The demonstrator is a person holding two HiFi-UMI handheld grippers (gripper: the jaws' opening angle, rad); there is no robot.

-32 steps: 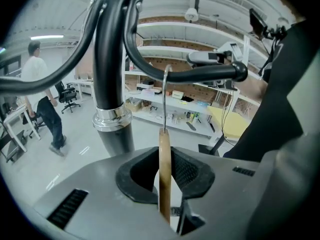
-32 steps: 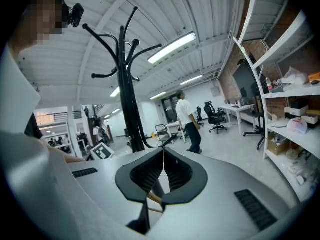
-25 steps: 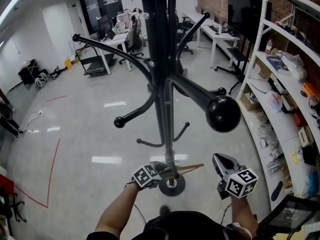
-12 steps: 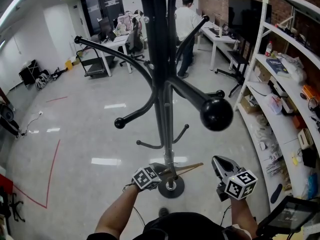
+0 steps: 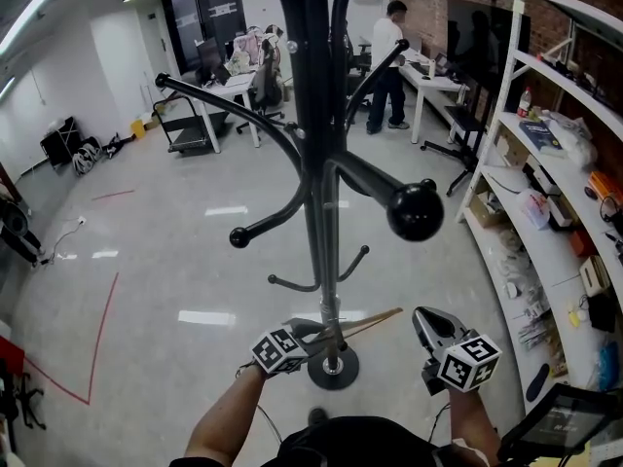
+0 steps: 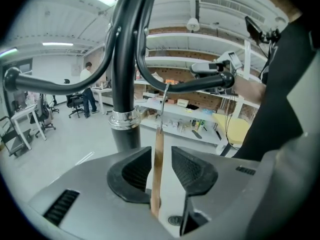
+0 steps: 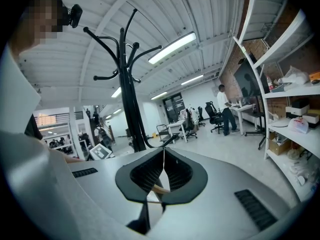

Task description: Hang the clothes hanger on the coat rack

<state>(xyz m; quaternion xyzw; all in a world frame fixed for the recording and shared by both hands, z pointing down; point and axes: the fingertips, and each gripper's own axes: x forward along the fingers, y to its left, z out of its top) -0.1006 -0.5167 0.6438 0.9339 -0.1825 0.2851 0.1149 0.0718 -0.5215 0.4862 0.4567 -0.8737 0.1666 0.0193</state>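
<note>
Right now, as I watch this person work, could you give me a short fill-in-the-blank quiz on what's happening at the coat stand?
1. Between the parted jaws of the left gripper stands a wooden clothes ____.
2. Its metal hook reaches up to an arm of the coat rack, which is coloured ____.
3. The right gripper has its jaws pressed ____.
Missing words: hanger; black; together.
The left gripper's jaws have just been opening.

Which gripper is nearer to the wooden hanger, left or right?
Left. The left gripper has the hanger between its jaws, which have just been opening; the right gripper, shut, is apart, beside the hanger's far end.
</note>
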